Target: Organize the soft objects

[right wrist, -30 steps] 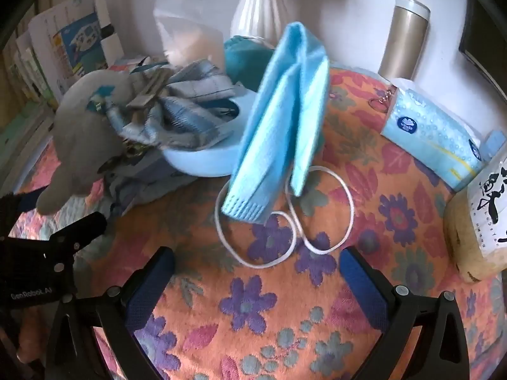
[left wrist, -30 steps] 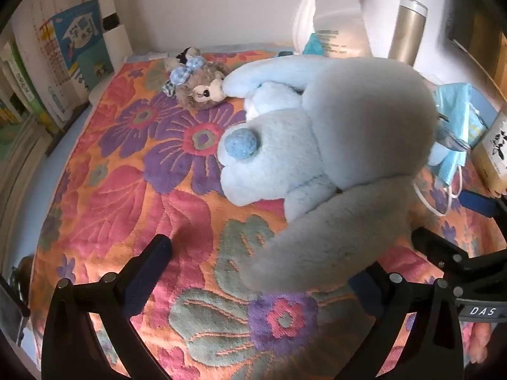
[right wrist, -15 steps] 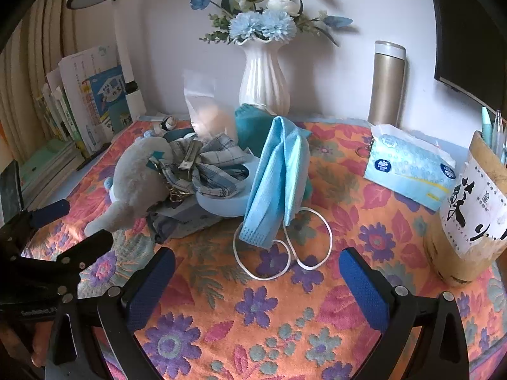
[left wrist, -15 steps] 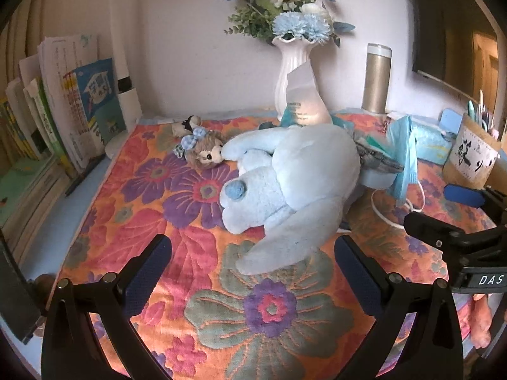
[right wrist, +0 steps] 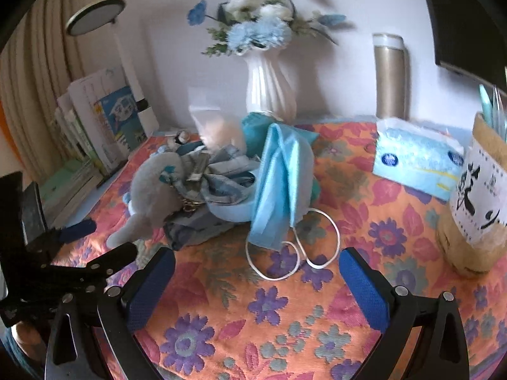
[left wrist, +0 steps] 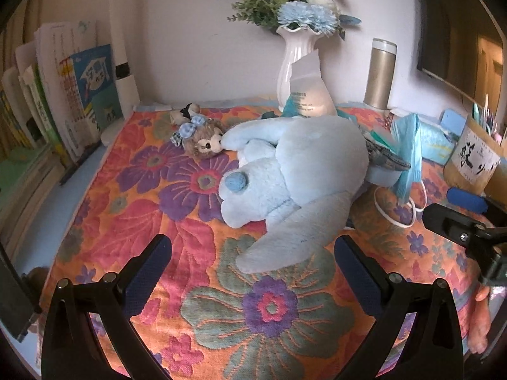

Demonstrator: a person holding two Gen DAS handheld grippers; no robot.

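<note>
While both my grippers hang spread and empty, blue plush dog lies mid-surface, long ear trailing toward my left gripper, the nearer one; right gripper faces the face mask.

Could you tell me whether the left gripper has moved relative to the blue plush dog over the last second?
Yes. The left gripper has backed away from the blue plush dog, which now looks smaller, with the vase in view.

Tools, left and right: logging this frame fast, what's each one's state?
Left tool: open, holding nothing, short of the blue plush dog.
Right tool: open, holding nothing, short of the face mask.
</note>
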